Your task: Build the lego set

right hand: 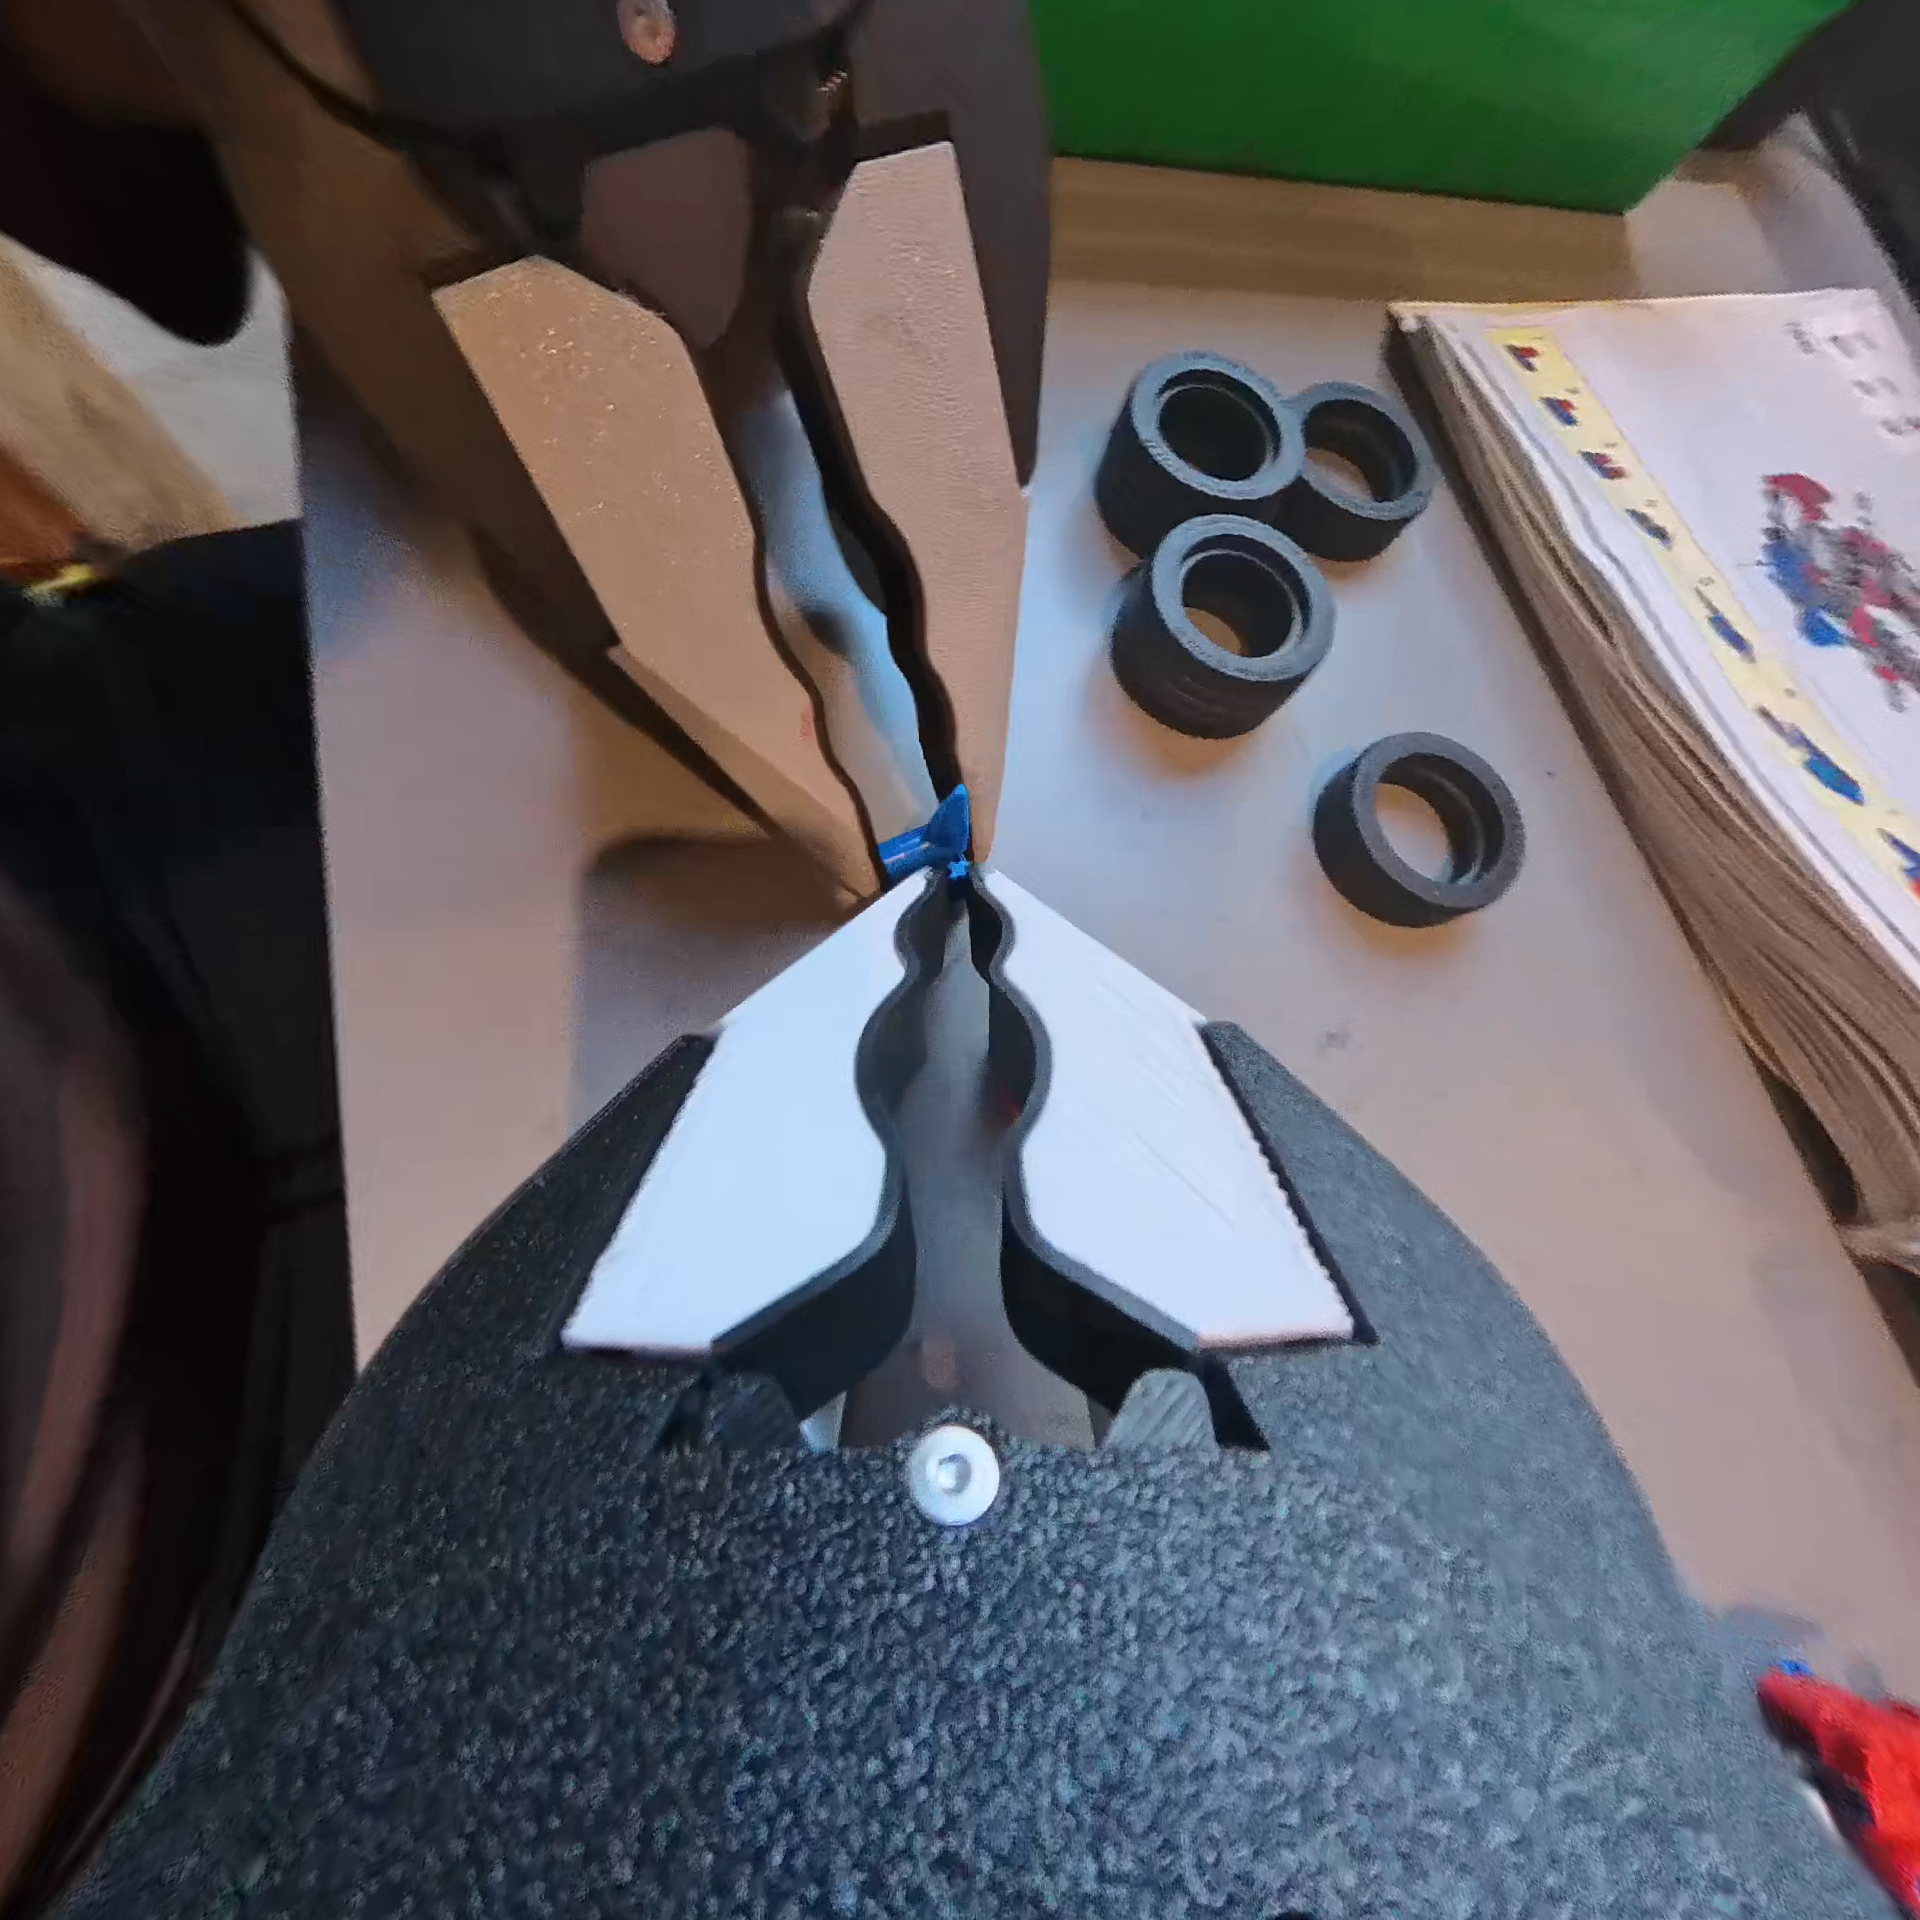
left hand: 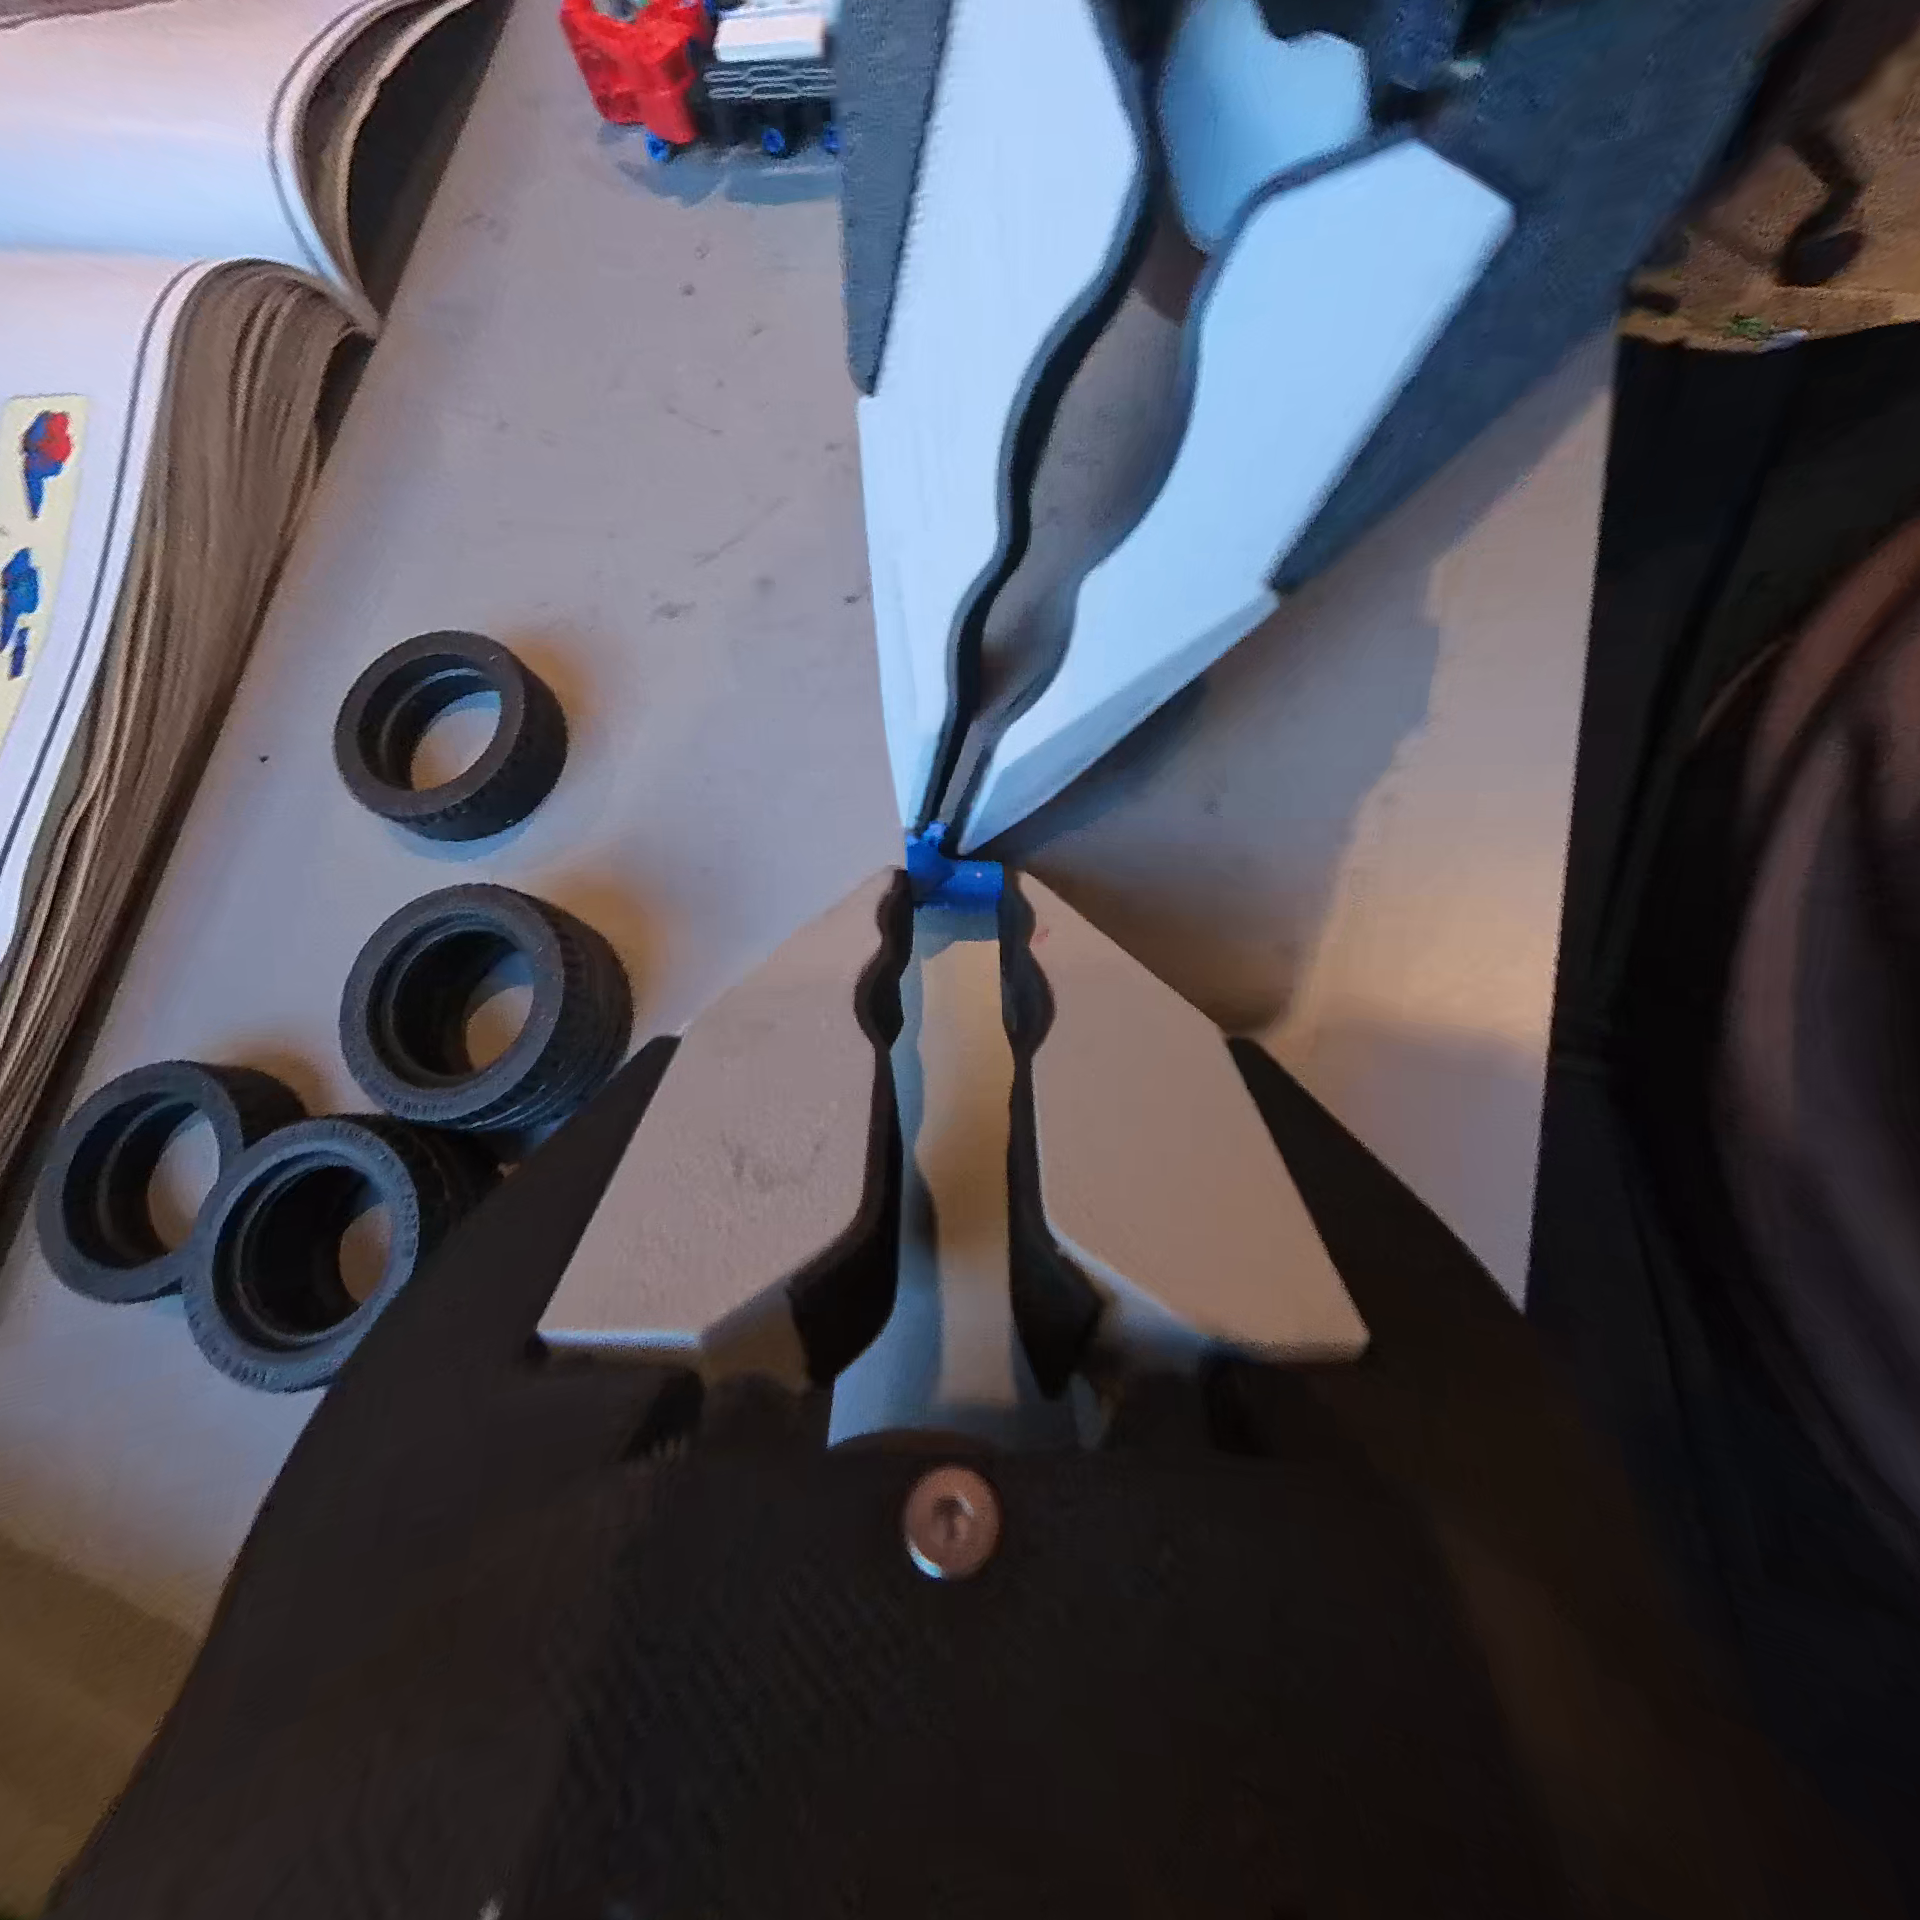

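The left gripper (left hand: 956, 883) has its tan fingers narrowly parted, their tips closed on either side of a small blue lego pin (left hand: 951, 878), which sits right at the tips. Meeting it head-on from beyond, the right gripper (left hand: 940, 826) has its white fingers pressed nearly together at the tips, pinching the far end of the same pin. In the right wrist view the right gripper's (right hand: 951, 881) tips touch the blue lego pin (right hand: 930, 836) just ahead of them, with the left gripper (right hand: 925, 831) reaching in from the far side, its tips on the piece too.

To the left of the left gripper's jaws, four black rubber tyres (left hand: 452, 748) lie on the beige table (left hand: 644, 499), two of them touching. Farther left is an open instruction booklet (left hand: 104, 582). Well beyond the jaws, up and left, stands a partly built red and grey lego model (left hand: 691, 73). In the right wrist view a green box (right hand: 1403, 94) stands at the table's far edge.
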`<state>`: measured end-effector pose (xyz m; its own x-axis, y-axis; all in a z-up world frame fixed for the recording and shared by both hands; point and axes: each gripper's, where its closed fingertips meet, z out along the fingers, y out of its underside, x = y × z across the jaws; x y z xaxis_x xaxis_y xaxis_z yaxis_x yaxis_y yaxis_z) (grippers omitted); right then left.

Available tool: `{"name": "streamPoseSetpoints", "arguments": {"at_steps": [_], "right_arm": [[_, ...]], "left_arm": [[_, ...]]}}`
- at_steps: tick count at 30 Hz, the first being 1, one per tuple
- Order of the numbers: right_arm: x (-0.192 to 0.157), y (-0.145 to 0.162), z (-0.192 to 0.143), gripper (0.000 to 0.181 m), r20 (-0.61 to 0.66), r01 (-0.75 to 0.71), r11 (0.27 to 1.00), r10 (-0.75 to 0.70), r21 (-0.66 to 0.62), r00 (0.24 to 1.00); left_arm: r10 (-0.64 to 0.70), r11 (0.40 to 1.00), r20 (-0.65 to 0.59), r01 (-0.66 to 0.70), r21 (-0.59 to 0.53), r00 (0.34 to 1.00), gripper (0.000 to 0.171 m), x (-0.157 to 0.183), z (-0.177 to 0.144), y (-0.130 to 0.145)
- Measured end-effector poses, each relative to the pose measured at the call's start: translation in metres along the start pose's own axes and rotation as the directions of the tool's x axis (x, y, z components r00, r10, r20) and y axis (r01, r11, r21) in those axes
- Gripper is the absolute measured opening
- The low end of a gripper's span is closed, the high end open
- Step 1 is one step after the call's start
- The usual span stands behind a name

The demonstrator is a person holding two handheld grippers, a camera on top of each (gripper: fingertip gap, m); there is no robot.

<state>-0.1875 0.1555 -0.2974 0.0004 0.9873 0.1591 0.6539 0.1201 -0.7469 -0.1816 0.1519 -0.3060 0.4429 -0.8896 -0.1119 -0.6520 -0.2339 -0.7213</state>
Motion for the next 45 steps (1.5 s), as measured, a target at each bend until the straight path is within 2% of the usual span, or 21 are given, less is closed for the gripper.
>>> {"name": "streamPoseSetpoints", "arguments": {"at_steps": [2,6,9,10,15,20,24,28,32,34,38,41,45], "right_arm": [[-0.002,0.001,-0.002,0.004,0.100,-0.009,1.000,0.008,0.012,0.995],[-0.005,0.002,-0.005,0.009,0.206,0.106,0.994,-0.104,0.001,0.973],[-0.004,0.004,-0.005,0.009,0.217,0.237,0.971,-0.231,-0.001,0.948],[-0.003,0.003,-0.004,0.003,0.216,0.267,0.964,-0.260,-0.002,0.941],[-0.002,0.003,-0.004,0.002,0.253,0.293,0.956,-0.280,-0.016,0.926],[0.000,0.002,-0.001,0.001,0.158,0.130,0.991,-0.128,-0.006,0.979],[0.001,0.002,-0.001,0.001,0.041,0.067,0.998,-0.066,-0.021,0.997],[0.002,0.002,0.000,0.000,-0.060,-0.058,0.998,0.057,-0.014,0.997],[0.002,0.002,0.000,0.000,-0.148,-0.113,0.993,0.108,-0.027,0.983],[0.000,0.002,-0.001,0.001,-0.083,-0.083,0.996,0.081,-0.024,0.993],[-0.006,0.000,-0.011,0.000,0.206,-0.031,0.999,0.026,0.020,0.978],[0.004,0.000,-0.010,0.001,0.252,0.075,0.996,-0.083,0.041,0.964],[-0.006,-0.001,-0.004,0.002,0.310,0.241,0.968,-0.251,0.070,0.917]], "left_arm": [[0.037,0.999,-0.012,-0.037,0.004,0.999,0.015,0.002,0.001,-0.001],[0.042,0.999,-0.044,-0.042,0.008,0.998,0.015,0.003,0.002,-0.002],[0.046,0.999,-0.062,-0.045,0.010,0.997,0.015,0.003,0.002,-0.002],[0.049,0.999,-0.073,-0.048,0.011,0.996,0.014,0.005,0.002,-0.002],[0.054,0.998,-0.071,-0.054,0.011,0.996,0.014,0.004,0.002,-0.002],[0.031,1.000,-0.067,-0.031,0.003,0.997,0.015,0.002,0.001,-0.001],[0.027,1.000,-0.051,-0.027,0.000,0.998,0.015,0.001,0.001,0.000],[0.015,1.000,-0.046,-0.015,-0.003,0.999,0.015,0.000,0.001,0.000],[0.009,1.000,-0.040,-0.009,-0.003,0.999,0.015,0.000,0.001,0.000],[0.030,1.000,-0.054,-0.030,0.005,0.998,0.015,0.001,0.000,0.000],[0.077,0.997,-0.090,-0.076,0.017,0.993,0.015,0.003,-0.002,0.001],[0.078,0.997,-0.133,-0.076,0.020,0.988,0.015,0.004,-0.003,0.002],[0.108,0.994,-0.204,-0.104,0.030,0.973,0.015,0.011,-0.005,0.004]]}}
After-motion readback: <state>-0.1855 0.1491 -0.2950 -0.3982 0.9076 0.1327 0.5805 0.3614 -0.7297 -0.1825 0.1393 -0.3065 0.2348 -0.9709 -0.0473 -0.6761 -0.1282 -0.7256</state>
